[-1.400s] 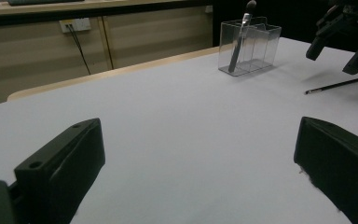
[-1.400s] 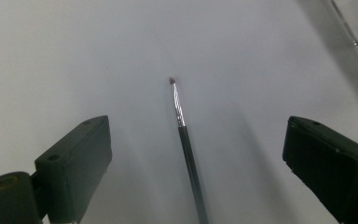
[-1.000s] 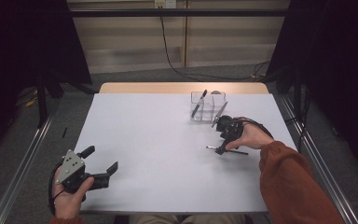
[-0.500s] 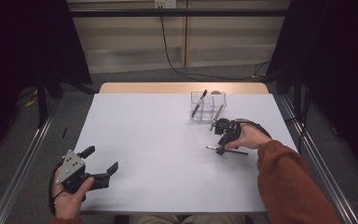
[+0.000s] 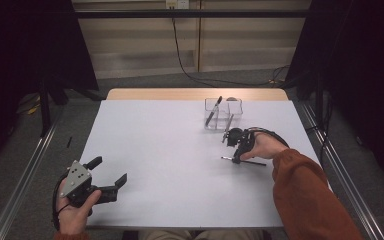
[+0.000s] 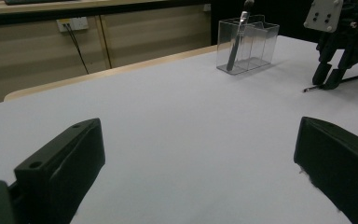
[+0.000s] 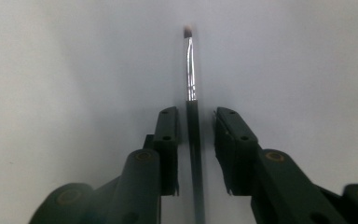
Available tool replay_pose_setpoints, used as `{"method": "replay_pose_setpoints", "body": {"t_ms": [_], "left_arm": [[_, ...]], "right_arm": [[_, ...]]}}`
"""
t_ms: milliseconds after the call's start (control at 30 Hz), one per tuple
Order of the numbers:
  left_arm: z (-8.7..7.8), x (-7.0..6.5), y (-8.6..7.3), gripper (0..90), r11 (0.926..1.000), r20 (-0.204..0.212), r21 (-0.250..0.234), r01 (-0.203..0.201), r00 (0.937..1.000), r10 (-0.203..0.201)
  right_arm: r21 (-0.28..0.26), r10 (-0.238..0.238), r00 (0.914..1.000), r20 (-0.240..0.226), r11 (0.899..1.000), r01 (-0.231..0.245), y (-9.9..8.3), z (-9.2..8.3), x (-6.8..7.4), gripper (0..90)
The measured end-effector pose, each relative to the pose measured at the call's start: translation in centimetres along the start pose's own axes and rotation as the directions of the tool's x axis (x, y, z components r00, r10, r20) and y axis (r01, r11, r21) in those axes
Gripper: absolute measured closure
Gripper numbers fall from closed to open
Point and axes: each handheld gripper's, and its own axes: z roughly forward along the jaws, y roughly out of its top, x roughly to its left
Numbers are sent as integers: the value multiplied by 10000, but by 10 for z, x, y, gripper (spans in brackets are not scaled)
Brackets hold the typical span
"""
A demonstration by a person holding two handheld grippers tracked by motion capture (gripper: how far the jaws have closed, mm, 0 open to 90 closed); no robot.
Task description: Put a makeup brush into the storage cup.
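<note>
Jaws closing around a thin brush on the white worktop [image 5: 180,150].
Right gripper [image 7: 196,140] has just been narrowing on the brush [image 7: 190,74], small gaps remaining either side; left gripper [image 5: 111,176] rests wide open, holding nothing, well apart.

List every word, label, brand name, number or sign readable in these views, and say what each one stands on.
None: no readable text anywhere.
Makeup brush between the right gripper's jaws: plain handle, no print to be seen.
Clear organiser: unmarked.
Grey plate on the left gripper: holes, no lettering.
Wall socket: too small and blurred to tell any marking.
</note>
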Motion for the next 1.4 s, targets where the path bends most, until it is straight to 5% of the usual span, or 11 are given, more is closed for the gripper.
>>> {"method": "replay_pose_setpoints", "body": {"t_ms": [367,567,1400], "left_arm": [[1,0,0,19,10000,58,48,5,10000,-5],[1,0,0,19,10000,53,38,13,10000,-13],[1,0,0,19,10000,20,31,20,10000,-20]], "right_arm": [[32,100,9999,-125,9999,-100,1,1,0,855],[337,122,9999,-98,9994,-119,4,0,2,857],[-318,480,9988,-15,9983,-481,-5,-7,0,862]]}}
